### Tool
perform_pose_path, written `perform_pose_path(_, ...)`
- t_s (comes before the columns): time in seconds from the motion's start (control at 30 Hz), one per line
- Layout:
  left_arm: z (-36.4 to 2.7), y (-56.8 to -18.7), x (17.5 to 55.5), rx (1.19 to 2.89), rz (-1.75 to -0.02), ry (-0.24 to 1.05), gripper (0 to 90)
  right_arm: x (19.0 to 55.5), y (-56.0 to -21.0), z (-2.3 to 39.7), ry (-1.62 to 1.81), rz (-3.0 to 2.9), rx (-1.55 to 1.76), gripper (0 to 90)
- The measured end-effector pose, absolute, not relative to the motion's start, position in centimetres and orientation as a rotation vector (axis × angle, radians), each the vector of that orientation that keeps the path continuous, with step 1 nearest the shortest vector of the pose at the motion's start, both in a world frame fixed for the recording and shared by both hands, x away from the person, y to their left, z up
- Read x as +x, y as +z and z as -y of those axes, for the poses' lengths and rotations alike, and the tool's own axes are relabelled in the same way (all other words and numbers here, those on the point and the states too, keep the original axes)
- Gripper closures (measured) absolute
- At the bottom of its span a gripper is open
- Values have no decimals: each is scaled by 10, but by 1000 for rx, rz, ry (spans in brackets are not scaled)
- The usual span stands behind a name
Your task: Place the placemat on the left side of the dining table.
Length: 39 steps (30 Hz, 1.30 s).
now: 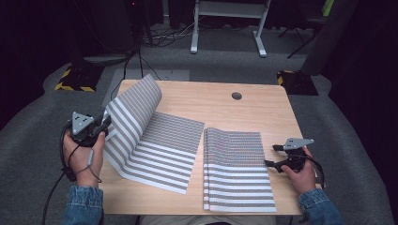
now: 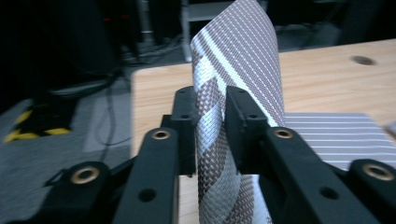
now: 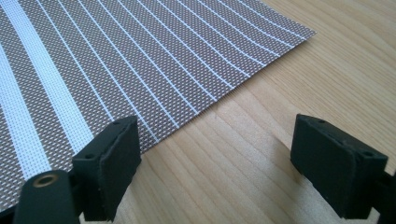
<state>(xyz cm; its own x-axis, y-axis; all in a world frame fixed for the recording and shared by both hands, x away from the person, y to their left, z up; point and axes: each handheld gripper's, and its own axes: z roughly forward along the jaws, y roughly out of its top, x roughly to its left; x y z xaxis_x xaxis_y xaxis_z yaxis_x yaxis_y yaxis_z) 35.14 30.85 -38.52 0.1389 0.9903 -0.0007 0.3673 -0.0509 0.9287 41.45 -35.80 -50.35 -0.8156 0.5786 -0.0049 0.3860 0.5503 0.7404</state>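
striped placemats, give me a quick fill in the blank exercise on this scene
1. The two striped placemats lie on a ____ table.
2. The left placemat has its left edge ____ off the table.
3. That edge stands between the fingers of the ____ gripper.
4. The right gripper is ____, beside the right placemat.

Missing words: wooden; lifted; left; open

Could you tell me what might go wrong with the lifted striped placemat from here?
1. The left claw has a gap around the left placemat's raised edge, so the curl could slip free and flop back.
2. The folded placemat lies close by; a falling or dragged mat could shift it.
3. The right claw stands open beside it, restraining nothing.
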Motion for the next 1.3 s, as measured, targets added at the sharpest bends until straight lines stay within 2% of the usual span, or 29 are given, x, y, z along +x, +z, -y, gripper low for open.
perform_pose_path(0.07, -312, -385, 349, 1548, -1388, 970, 595, 414, -503, 358, 1122, -2539, 806, 162)
perform_pose_path(0.13, -313, -384, 347, 1542, -1413, 1000, 430, 415, -503, 358, 1121, -2539, 806, 162)
perform_pose_path(0.23, -306, -381, 345, 1535, -1439, 966, 313, 415, -503, 358, 1122, -2539, 806, 162)
perform_pose_path(0.37, -287, -378, 350, 1588, -1384, 882, 293, 414, -503, 358, 1121, -2539, 806, 162)
perform_pose_path(0.53, -251, -384, 361, 1675, -1305, 696, 302, 415, -504, 358, 1122, -2539, 806, 162)
perform_pose_path(0.63, -219, -393, 368, 1784, -1243, 590, 304, 415, -504, 358, 1122, -2538, 804, 162)
perform_pose_path(1.0, -122, -451, 398, 2030, -1148, 283, 298, 415, -503, 358, 1122, -2539, 807, 162)
perform_pose_path(1.2, -101, -478, 412, 2155, -1190, 323, 281, 415, -503, 358, 1122, -2539, 807, 162)
perform_pose_path(1.3, -99, -486, 414, 2178, -1208, 278, 272, 415, -503, 358, 1121, -2539, 806, 162)
